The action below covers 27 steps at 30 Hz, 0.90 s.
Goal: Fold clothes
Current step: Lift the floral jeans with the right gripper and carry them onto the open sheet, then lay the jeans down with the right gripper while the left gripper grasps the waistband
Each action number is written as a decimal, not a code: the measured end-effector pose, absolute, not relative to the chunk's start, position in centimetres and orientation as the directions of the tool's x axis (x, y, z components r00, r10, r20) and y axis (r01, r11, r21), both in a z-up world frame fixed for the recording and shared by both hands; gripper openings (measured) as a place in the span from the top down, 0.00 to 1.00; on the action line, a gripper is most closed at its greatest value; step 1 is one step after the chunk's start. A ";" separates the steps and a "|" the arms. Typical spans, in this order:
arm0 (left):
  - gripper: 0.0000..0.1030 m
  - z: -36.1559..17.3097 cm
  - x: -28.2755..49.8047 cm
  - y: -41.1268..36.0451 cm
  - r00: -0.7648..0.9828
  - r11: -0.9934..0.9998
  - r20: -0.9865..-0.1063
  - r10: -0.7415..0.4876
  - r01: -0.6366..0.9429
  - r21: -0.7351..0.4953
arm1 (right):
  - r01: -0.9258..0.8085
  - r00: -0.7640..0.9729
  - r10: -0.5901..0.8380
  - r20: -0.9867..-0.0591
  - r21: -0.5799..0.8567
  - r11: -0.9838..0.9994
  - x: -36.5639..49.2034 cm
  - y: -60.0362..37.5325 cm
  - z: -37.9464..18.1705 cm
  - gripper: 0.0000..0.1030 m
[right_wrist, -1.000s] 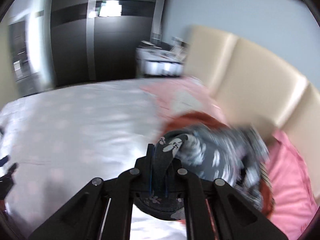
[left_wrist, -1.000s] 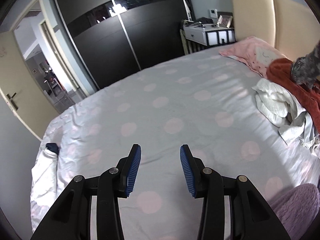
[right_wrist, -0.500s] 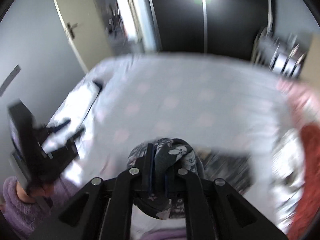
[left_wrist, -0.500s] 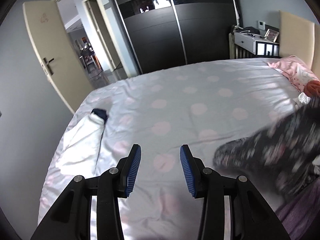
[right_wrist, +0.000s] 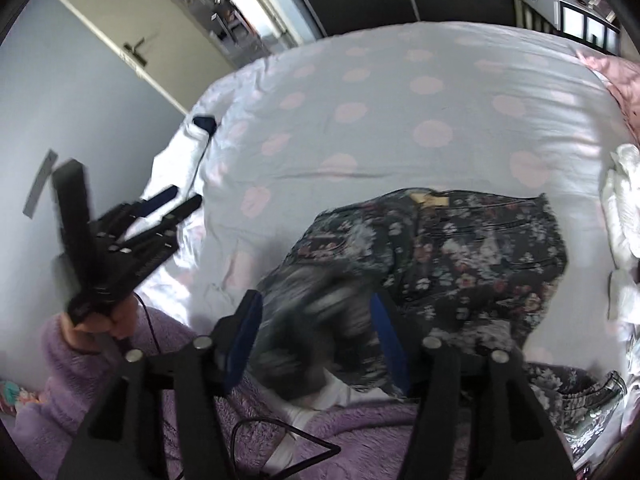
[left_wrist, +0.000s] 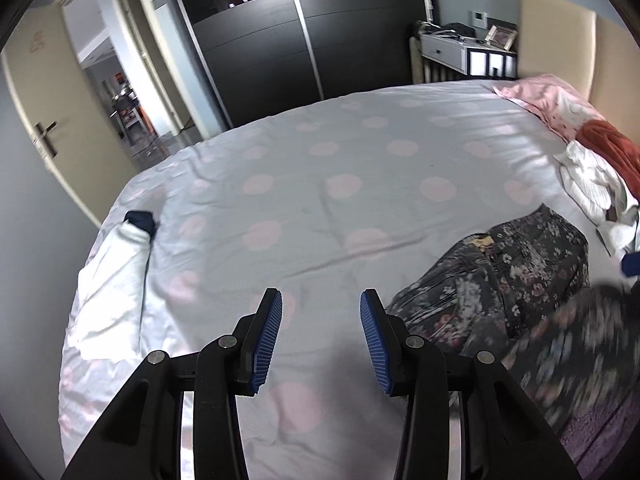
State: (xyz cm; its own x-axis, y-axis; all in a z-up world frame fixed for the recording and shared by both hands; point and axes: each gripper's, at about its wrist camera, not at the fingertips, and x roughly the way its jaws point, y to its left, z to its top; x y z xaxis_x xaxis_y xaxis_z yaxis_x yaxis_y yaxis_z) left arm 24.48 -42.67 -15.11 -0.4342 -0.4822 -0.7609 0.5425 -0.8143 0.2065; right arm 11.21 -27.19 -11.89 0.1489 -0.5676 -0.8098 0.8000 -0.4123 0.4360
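Observation:
Dark floral trousers (left_wrist: 520, 264) lie crumpled on the dotted bed sheet (left_wrist: 340, 168), near the front right. In the right wrist view the trousers (right_wrist: 460, 248) spread just beyond my right gripper (right_wrist: 316, 304). Its jaws are opening wide, and a blurred fold of the floral fabric hangs loose between them, free of the pads. My left gripper (left_wrist: 320, 300) stands open over bare sheet to the left of the trousers, with nothing between its blue pads. The left gripper (right_wrist: 184, 196) also shows at the left of the right wrist view, held by a hand.
A folded white garment (left_wrist: 116, 272) with a dark blue end lies at the bed's left edge. White and rust-red clothes (left_wrist: 596, 184) are heaped at the right by a pink pillow (left_wrist: 548, 100). A purple fleece sleeve (right_wrist: 80, 364) is at the near edge.
The right gripper swung from the heap by the headboard down to the near side with the floral trousers, then its jaws spread. The trousers now lie on the sheet. The left gripper shifted sideways.

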 end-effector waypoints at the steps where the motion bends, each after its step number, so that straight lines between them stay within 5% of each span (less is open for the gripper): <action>1: 0.58 -15.3 23.9 -42.5 -0.438 -0.821 -0.761 -0.478 0.530 0.211 | 0.791 0.151 -0.585 -0.797 0.452 -0.412 10.5 -26.2 -11.8 0.43; 12: 0.57 -21.3 15.7 -41.6 -0.450 -0.907 -0.827 -0.337 0.392 0.156 | 0.584 -0.090 -0.468 -0.879 0.334 -0.740 -1.2 -20.4 -20.5 0.40; 19: 0.47 -27.1 15.4 -44.5 -0.320 -0.874 -0.895 -0.311 0.465 0.138 | 0.541 -0.245 -0.381 -0.892 0.200 -0.817 -6.5 -21.4 -26.8 0.40; 27: 0.44 -32.3 15.4 -45.9 -0.224 -0.847 -0.961 -0.164 0.532 0.020 | 0.502 -0.146 -0.383 -0.912 0.265 -0.823 -9.3 -22.7 -32.4 0.40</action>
State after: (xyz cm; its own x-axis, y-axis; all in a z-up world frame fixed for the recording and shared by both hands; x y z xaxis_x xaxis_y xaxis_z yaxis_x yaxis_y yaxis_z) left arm 15.36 -45.93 -32.31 -0.2240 -0.1640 -0.9607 0.5319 -0.8466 0.0205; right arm -9.32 -22.67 -32.36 -0.1462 -0.3829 -0.9121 0.5018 -0.8233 0.2652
